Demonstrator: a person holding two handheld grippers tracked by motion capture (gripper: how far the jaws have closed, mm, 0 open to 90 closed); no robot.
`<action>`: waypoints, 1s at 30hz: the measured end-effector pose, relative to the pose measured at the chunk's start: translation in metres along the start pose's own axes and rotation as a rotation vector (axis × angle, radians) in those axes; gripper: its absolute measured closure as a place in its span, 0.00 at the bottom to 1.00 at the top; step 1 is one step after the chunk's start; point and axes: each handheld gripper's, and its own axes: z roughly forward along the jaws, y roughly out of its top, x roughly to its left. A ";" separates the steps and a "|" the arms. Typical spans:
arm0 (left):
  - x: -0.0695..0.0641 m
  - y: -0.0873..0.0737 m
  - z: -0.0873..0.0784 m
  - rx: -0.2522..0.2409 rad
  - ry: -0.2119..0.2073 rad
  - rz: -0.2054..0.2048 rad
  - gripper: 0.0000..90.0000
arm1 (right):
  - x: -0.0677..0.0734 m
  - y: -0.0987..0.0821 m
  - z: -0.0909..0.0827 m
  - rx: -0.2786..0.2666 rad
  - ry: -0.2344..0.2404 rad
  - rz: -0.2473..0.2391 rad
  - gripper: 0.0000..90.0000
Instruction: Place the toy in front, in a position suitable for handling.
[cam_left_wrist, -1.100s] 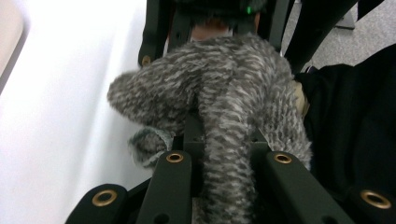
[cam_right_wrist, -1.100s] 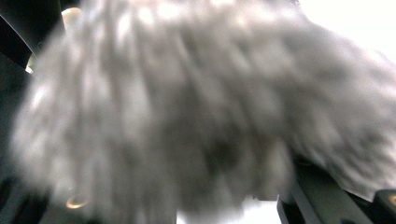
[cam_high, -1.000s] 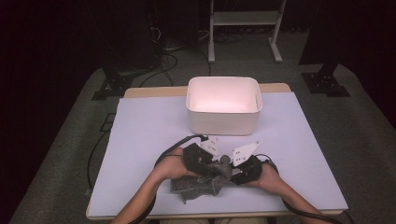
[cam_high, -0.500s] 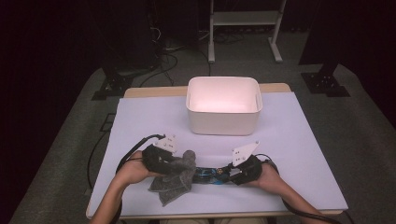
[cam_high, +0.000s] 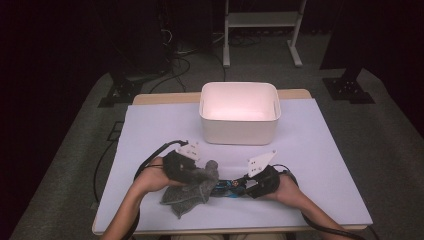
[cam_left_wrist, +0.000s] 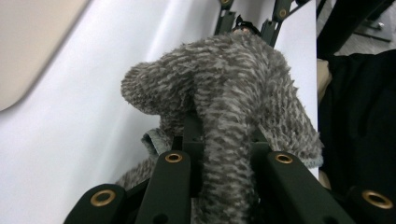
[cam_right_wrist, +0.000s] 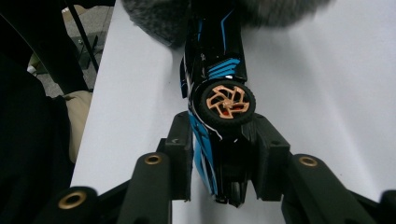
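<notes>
Between the left gripper's fingers: a fold of grey cloth, pinched tight, fingers nearly closed on it. Cloth rises in a hump ahead of them and drapes down both sides onto the bench. In the high view the left gripper sits near the bench's front edge, cloth trailing from it toward the person.

Right gripper fingers: partly open and just widening, flanking the tail of a black-and-blue toy car. Car lies on its side, a copper-spoked wheel facing up. Whether the pads press it, cannot tell. Car's nose runs under the cloth's edge.

High view: right gripper just right of the left one, car between them. White bin stands well behind, mid-bench. Bench covered by a pale sheet.
</notes>
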 end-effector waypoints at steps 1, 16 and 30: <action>0.000 0.002 0.004 0.009 -0.006 0.001 0.86 | -0.001 0.000 0.001 0.005 -0.002 -0.004 0.67; -0.001 0.003 0.013 -0.019 -0.039 -0.005 0.86 | -0.006 0.023 0.020 0.007 0.052 0.018 0.54; 0.002 0.001 0.013 -0.037 -0.054 -0.018 0.86 | 0.002 0.023 0.040 0.111 0.037 -0.018 0.60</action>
